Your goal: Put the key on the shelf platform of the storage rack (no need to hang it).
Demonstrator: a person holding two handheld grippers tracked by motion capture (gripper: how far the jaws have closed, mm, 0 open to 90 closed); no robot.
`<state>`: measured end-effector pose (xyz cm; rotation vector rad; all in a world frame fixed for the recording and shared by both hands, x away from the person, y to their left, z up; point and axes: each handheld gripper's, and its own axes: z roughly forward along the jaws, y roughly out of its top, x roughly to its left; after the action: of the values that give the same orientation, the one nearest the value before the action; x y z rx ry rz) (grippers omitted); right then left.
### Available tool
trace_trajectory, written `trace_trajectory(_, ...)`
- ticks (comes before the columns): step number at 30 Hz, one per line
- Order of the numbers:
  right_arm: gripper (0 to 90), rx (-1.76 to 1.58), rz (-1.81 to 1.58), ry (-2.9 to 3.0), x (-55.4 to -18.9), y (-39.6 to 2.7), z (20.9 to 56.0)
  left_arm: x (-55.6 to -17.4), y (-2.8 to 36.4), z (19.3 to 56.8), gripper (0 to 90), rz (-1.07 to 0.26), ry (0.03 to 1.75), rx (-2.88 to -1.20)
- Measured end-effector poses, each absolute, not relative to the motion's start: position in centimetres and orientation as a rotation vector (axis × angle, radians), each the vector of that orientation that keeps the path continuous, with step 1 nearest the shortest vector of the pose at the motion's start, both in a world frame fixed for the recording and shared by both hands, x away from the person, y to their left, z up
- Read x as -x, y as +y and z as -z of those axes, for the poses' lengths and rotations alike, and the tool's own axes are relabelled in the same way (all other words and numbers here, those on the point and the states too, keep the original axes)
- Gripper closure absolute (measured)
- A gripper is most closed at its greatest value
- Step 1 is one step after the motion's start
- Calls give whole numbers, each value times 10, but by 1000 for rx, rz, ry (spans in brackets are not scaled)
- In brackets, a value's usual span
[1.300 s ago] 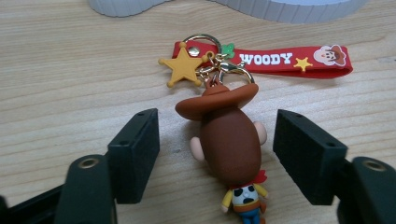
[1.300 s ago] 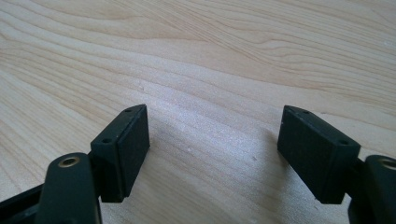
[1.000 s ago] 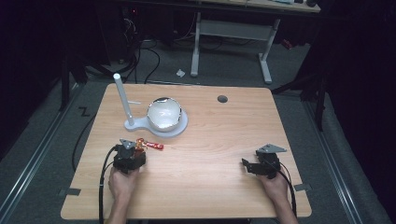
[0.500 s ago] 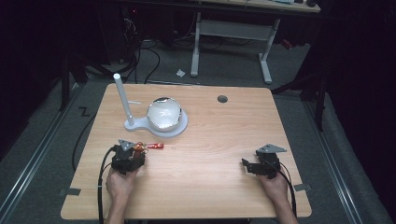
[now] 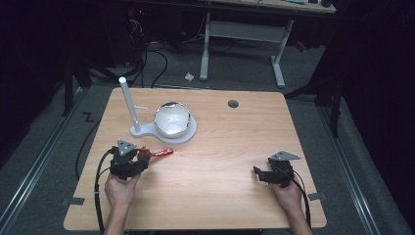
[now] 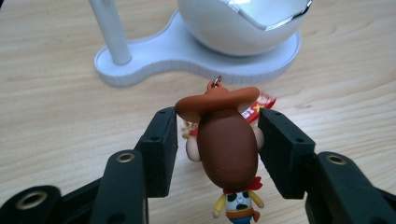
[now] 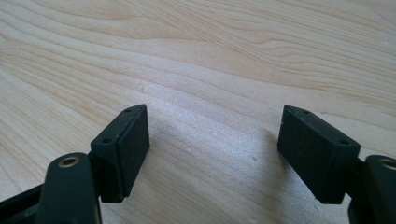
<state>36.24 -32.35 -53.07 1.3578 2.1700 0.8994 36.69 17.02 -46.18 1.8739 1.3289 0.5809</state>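
Observation:
A small cowboy figure (image 6: 227, 144) with a brown hat and a metal ring on top hangs between the jaws of my left gripper (image 6: 217, 135), whose pads press on the sides of its head. A red tag (image 6: 257, 108) sticks out behind it. In the high view the left gripper (image 5: 143, 158) is near the table's left front, with the red tag (image 5: 162, 152) pointing right. My right gripper (image 5: 256, 171) rests at the right front, jaws open. Its own view shows the right gripper (image 7: 215, 126) with only bare wood between the pads.
A white stand (image 5: 190, 135) sits just beyond the left gripper; it has an upright post (image 5: 126, 100) and a glossy white bowl-shaped dome (image 5: 172, 119). A round cable hole (image 5: 233, 104) marks the far side of the wooden table (image 5: 220, 147). Dark floor and desk legs lie beyond.
The left gripper has risen off the table with the cowboy figure in it, and the red tag now points further right. The right gripper has stayed put.

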Motion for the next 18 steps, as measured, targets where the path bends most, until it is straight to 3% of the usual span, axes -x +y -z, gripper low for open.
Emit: trace_trajectory(18,250,-1358,-900,2170,-362,-323,531,-366,162,405,496,-554,1207,-1830)
